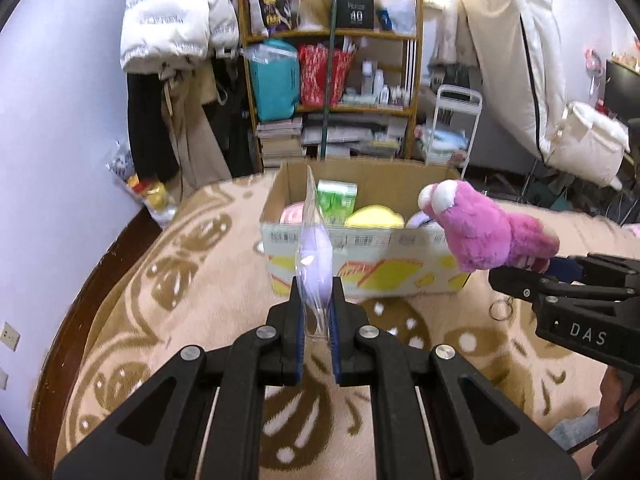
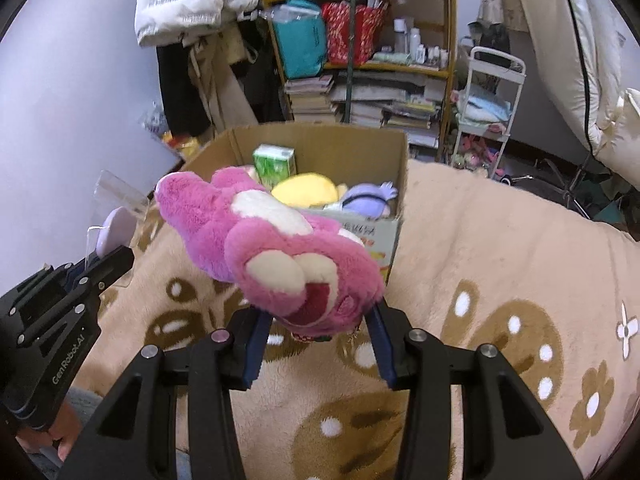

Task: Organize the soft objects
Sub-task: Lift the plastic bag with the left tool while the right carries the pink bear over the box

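Your left gripper (image 1: 316, 312) is level above the blanket (image 1: 168, 280), clamped on one clear packet (image 1: 315, 248) with a lilac item inside; the packet stands edge-on, its long axis running up and away toward the box (image 1: 360, 240). Your right gripper (image 2: 320, 336) pinches one pink bear (image 2: 264, 240) by the head, body stretching forward toward the box. Inside the box: one green pack (image 2: 276, 164) and three plushes.
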The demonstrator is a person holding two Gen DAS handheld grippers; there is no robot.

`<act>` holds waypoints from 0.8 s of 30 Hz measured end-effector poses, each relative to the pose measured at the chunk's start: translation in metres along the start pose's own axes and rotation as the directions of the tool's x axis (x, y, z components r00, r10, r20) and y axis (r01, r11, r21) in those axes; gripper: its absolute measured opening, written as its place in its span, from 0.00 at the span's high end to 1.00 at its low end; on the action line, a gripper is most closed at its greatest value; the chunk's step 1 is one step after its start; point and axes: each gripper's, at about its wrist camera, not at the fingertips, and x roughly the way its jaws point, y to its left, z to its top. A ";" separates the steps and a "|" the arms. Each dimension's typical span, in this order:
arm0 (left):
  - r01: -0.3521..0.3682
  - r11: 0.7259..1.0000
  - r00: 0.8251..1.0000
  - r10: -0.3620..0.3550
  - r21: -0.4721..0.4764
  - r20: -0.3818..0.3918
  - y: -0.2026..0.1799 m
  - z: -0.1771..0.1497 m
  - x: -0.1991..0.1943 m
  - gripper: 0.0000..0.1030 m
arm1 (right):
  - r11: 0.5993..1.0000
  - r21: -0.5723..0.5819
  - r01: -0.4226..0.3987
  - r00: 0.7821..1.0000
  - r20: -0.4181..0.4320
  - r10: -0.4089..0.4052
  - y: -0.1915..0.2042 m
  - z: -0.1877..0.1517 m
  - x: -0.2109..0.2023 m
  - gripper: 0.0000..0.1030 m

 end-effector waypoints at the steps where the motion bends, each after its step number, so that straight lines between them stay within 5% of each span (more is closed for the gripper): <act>1: 0.004 1.000 1.000 -0.004 -0.003 0.024 0.000 0.002 -0.003 0.90 | 1.000 0.006 -0.008 1.000 0.008 0.008 -0.002 0.001 -0.002 0.54; 11: -0.008 0.999 0.987 -0.001 0.051 0.162 -0.007 0.029 -0.022 0.90 | 0.999 0.020 -0.036 0.987 0.155 0.033 -0.020 0.022 -0.026 0.54; 24: -0.074 0.987 0.972 0.040 0.143 0.230 -0.015 0.074 0.001 0.89 | 0.997 -0.067 -0.023 0.970 0.240 0.039 -0.019 0.066 -0.021 0.53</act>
